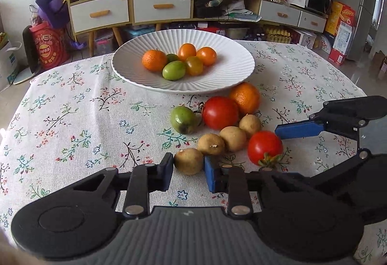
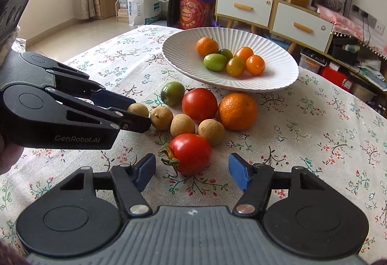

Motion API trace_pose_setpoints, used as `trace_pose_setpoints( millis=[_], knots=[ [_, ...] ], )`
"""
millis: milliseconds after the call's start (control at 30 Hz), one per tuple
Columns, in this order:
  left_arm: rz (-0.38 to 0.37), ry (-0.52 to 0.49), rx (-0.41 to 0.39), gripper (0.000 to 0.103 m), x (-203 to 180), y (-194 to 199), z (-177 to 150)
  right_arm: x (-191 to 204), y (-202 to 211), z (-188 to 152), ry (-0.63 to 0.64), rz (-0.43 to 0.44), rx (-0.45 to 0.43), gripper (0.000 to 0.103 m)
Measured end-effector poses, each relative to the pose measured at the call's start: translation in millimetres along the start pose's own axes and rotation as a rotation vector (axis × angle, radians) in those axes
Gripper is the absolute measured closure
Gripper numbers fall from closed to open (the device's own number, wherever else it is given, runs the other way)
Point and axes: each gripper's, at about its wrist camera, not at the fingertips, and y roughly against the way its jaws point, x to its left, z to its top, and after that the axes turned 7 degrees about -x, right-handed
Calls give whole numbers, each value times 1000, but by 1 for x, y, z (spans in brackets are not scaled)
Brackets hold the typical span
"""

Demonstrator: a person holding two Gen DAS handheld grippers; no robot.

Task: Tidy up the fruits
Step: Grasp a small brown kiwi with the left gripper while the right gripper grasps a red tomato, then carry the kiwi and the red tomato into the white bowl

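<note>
Left wrist view: my left gripper [image 1: 188,169] pinching tan longan [image 1: 189,161], both pads touching its sides, contact looks firm though partly hidden. More longans, red tomato [image 1: 264,147] just ahead-right of claw. White plate [image 1: 232,76] with citrus far ahead.

Right wrist view: my right gripper [image 2: 192,171] spread wide, stemmed tomato [image 2: 191,153] between fingers, untouched. Orange [image 2: 237,111] ahead-right; left gripper [image 2: 141,117] ahead-left on end longan [image 2: 137,110].

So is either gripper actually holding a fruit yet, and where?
The left gripper pinches the small round tan longan across its sides; the right gripper holds nothing.
</note>
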Motion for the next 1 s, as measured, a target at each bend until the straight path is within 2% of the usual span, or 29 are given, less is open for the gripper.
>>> trace_pose_setpoints(
  millis=[167, 300, 667, 1000],
  knots=[
    [1, 9, 2, 87, 1, 1, 1, 1, -2, 4, -6, 9, 1, 52],
    [1, 12, 2, 87, 1, 2, 2, 2, -2, 5, -6, 14, 5, 63],
    [0, 18, -2, 87, 1, 3, 5, -1, 2, 11, -18, 31, -2, 69],
    [4, 38, -23, 87, 1, 7, 16, -9, 8, 19, -61, 42, -27, 69]
  ],
)
